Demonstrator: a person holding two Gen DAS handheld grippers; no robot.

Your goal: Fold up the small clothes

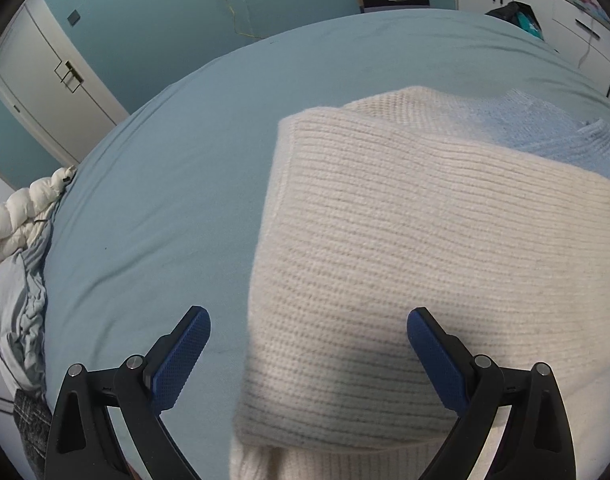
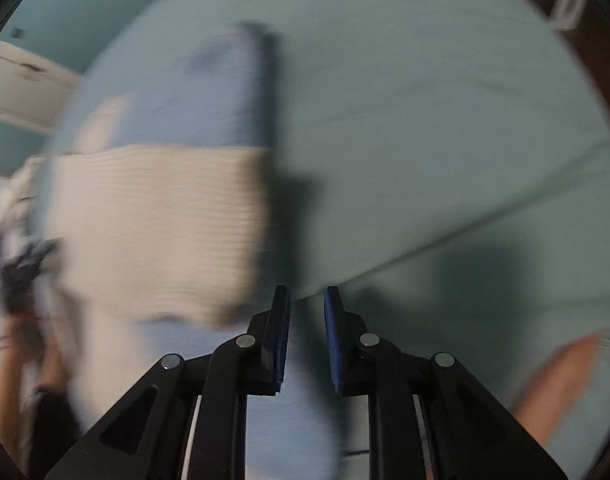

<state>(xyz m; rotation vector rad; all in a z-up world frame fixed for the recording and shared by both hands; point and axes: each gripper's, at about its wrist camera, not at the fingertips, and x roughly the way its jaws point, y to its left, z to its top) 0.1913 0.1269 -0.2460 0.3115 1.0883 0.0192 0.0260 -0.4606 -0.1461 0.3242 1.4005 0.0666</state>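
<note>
A cream ribbed knit garment lies folded on the teal bed sheet, on top of a light blue knit garment. My left gripper is open wide and empty, hovering over the cream knit's near left edge. In the blurred right wrist view the cream knit and the light blue garment lie to the left. My right gripper has its jaws close together with a narrow gap and nothing between them, over the sheet just right of the clothes.
A white puffy jacket and crumpled pale clothes lie at the bed's left edge. White cabinets stand against the teal wall; drawers with dark items at far right. A bare arm shows at lower right.
</note>
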